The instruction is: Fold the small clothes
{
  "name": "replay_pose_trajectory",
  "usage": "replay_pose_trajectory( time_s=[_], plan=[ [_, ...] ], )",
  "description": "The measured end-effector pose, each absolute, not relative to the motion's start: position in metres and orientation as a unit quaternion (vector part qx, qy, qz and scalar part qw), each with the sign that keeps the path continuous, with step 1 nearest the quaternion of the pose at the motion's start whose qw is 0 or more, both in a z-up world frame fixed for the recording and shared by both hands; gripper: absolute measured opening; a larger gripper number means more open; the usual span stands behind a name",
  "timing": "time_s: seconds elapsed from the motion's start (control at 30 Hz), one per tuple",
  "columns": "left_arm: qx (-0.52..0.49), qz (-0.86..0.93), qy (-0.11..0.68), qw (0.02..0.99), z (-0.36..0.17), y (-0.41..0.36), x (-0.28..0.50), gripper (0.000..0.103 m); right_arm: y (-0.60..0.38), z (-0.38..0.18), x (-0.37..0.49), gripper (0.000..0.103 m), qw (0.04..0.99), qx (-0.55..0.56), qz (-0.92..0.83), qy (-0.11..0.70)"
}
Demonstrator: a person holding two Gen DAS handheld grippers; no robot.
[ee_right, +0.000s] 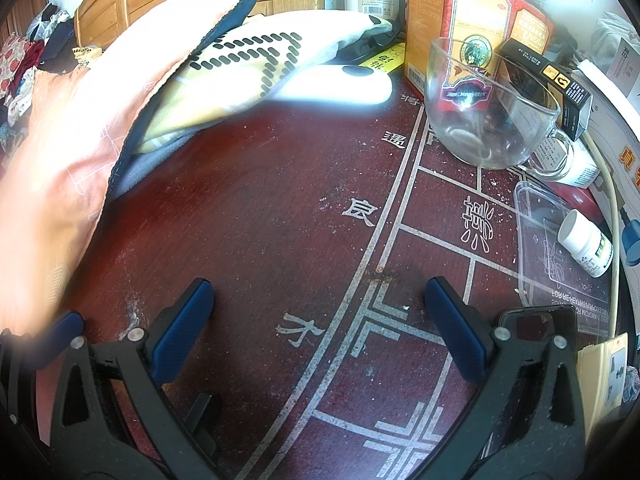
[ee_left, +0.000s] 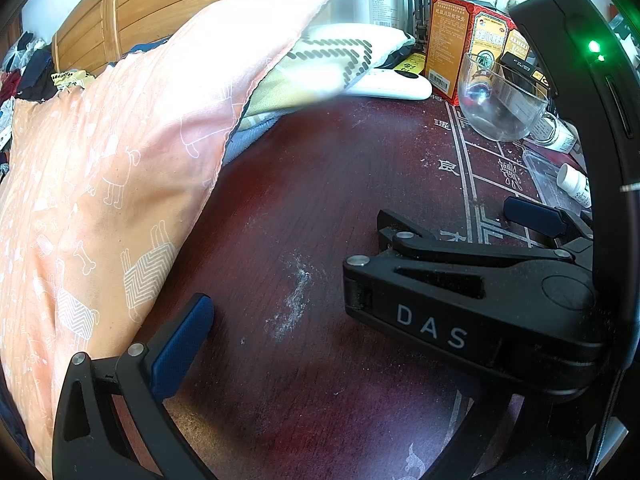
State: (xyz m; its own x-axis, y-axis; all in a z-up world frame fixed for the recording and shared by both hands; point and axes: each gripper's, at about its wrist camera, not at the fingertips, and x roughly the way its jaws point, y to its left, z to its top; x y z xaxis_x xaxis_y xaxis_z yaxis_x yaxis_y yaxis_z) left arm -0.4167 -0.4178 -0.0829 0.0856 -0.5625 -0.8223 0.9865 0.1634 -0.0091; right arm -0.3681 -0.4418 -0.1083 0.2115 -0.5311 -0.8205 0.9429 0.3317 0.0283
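Both grippers released, R gripper [ee_right: 320,320] and L gripper [ee_right: 70,330] over red table [ee_right: 260,240], near orange cloth [ee_left: 100,180], w/ glass cup [ee_right: 488,116] behind.

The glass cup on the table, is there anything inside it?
Looking through the glass cup, no drink shows; only faint rings or marks sit at its bottom. The orange box seen through the glass stands behind it, not inside. Glare hides whether the bottom is clean.
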Motion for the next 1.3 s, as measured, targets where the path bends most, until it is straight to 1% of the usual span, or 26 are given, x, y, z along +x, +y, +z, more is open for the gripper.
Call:
replay_pose_trajectory(
  time_s=[1.3],
  plan=[
    [0.296,-0.573,0.360,0.675,-0.0825,-0.4154,-0.4134,0.103,-0.4405,-0.1065,-0.3664,0.103,0.725,0.278,-0.509,0.371]
  ],
)
